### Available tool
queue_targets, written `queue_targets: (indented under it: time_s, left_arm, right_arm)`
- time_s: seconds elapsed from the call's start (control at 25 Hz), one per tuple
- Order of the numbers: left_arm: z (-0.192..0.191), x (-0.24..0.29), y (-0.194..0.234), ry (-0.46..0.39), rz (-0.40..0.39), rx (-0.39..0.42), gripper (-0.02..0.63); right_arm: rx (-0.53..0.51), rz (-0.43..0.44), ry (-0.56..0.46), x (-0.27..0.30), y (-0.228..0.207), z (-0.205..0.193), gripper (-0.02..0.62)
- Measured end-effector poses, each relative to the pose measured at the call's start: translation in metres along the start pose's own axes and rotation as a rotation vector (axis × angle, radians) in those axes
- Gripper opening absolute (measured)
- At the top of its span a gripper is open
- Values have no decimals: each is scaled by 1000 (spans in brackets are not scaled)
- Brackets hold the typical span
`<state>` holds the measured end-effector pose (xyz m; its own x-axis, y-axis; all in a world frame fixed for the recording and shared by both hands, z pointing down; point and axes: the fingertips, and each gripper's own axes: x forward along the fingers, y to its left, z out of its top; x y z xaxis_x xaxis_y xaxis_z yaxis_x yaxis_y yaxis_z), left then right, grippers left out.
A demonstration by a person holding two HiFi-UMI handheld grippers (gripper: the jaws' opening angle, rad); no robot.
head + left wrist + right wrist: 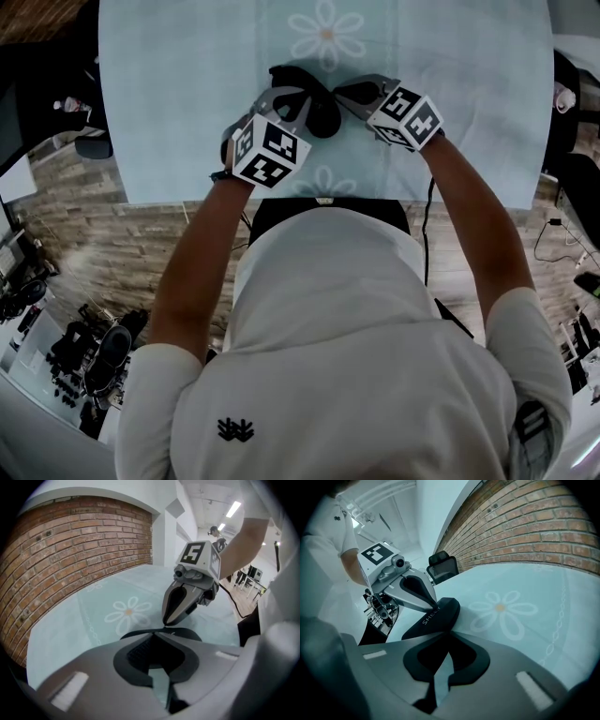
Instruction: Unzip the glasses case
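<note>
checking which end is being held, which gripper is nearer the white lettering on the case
Left. The left gripper pinches the case right beside the lettering; the right gripper is at the other end.

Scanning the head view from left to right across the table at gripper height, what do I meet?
First the left gripper with its black-and-white marker cube → black glasses case, lying on the pale blue flower-print tablecloth → right gripper with its own marker cube.
</note>
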<state>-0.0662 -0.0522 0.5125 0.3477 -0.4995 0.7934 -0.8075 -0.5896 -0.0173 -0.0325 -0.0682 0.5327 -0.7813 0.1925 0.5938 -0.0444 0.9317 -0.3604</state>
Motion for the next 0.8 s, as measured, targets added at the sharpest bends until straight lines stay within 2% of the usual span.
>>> queue_targets:
  time_s: [0.8]
  left_arm:
    - [1, 0, -3, -41, -13, -14, 52]
  right_arm:
    - [-39, 26, 49, 29, -23, 37, 0]
